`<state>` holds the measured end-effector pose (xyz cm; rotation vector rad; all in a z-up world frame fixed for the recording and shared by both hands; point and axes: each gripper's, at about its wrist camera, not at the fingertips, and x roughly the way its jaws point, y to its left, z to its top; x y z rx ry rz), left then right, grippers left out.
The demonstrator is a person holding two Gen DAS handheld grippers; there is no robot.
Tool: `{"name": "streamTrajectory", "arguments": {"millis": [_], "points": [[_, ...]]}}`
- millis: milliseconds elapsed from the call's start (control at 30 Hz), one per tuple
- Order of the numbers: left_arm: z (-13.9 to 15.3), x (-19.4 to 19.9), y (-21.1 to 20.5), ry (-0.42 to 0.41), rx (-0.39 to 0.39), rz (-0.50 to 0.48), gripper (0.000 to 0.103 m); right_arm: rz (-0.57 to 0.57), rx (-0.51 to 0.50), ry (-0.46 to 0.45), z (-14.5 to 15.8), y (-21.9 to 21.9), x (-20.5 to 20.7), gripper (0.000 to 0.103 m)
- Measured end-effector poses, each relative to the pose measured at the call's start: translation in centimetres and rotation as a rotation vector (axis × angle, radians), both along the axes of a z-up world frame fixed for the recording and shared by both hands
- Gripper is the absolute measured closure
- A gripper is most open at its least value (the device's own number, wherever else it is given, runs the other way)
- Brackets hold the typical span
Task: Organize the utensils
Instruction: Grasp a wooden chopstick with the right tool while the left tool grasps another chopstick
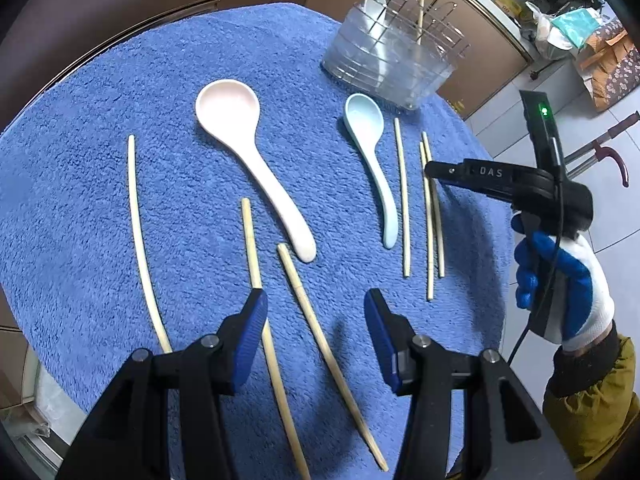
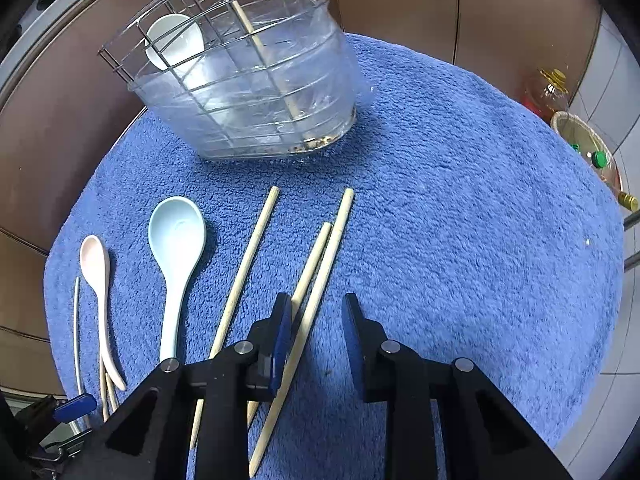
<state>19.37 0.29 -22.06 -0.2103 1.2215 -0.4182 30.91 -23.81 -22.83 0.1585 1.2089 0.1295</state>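
A clear utensil holder (image 1: 390,66) with a wire rack stands at the far side of the blue towel (image 1: 100,208); it holds a white spoon (image 2: 174,40) and one chopstick (image 2: 256,40). A pink spoon (image 1: 248,160), a light blue spoon (image 1: 372,160) and several chopsticks lie on the towel. My left gripper (image 1: 316,316) is open and empty above two chopsticks (image 1: 312,312). My right gripper (image 2: 316,316) is open and empty, low over a pair of chopsticks (image 2: 320,272); it also shows in the left wrist view (image 1: 432,170).
The towel covers a round table with brown cabinets behind. A lone chopstick (image 1: 138,216) lies far left. Bottles and a basket (image 2: 580,140) sit on the floor to the right. Bags and clutter (image 1: 580,32) lie beyond the table.
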Motion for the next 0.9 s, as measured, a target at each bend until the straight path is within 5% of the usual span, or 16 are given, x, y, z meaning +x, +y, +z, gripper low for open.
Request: {"name": "streamTrajectory", "arguments": {"millis": [500, 900], "points": [[-0.7, 0.8, -0.9, 0.025, 0.000, -0.011, 0.058, 0.021, 0.024, 0.014, -0.2, -1.3, -0.2, 0.086], [-2.4, 3.3, -2.3, 0.107, 0.028, -0.007, 0.074, 0.052, -0.035, 0.039, -0.2, 0.1, 2.0, 0.092]]}}
